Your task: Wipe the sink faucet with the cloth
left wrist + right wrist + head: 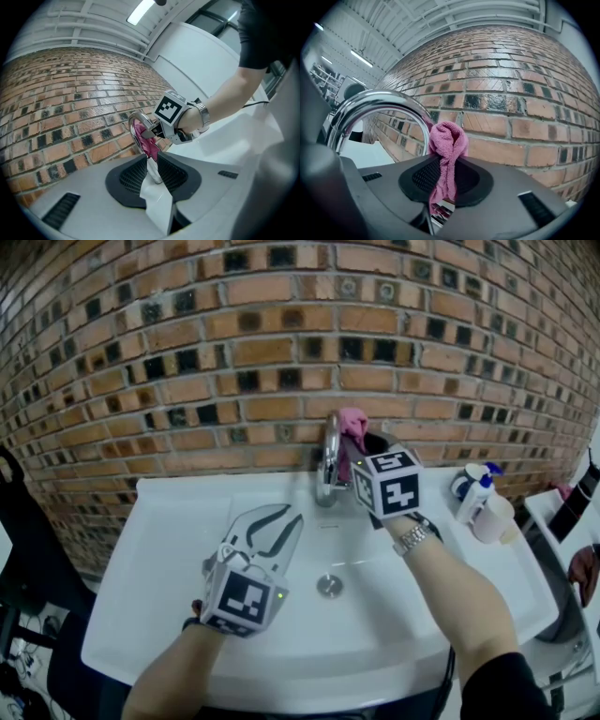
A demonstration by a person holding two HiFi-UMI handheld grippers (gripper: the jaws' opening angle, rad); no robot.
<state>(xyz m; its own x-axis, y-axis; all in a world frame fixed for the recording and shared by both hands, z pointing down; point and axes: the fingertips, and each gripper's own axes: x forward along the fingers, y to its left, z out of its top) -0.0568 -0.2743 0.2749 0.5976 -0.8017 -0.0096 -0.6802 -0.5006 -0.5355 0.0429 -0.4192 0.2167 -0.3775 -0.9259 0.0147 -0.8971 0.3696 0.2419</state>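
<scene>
The chrome faucet curves up at the back of the white sink. My right gripper is shut on the pink cloth, holding it against the right side of the spout. In the right gripper view the cloth bunches up between the jaws of that gripper, with the faucet arc just to its left. My left gripper hovers over the basin, open and holding nothing. In the left gripper view this gripper points at the faucet and the cloth.
A brick wall rises right behind the sink. Two bottles stand on the sink's right rim. The drain lies in the middle of the basin. A black chair is at the left, and a rack at the right.
</scene>
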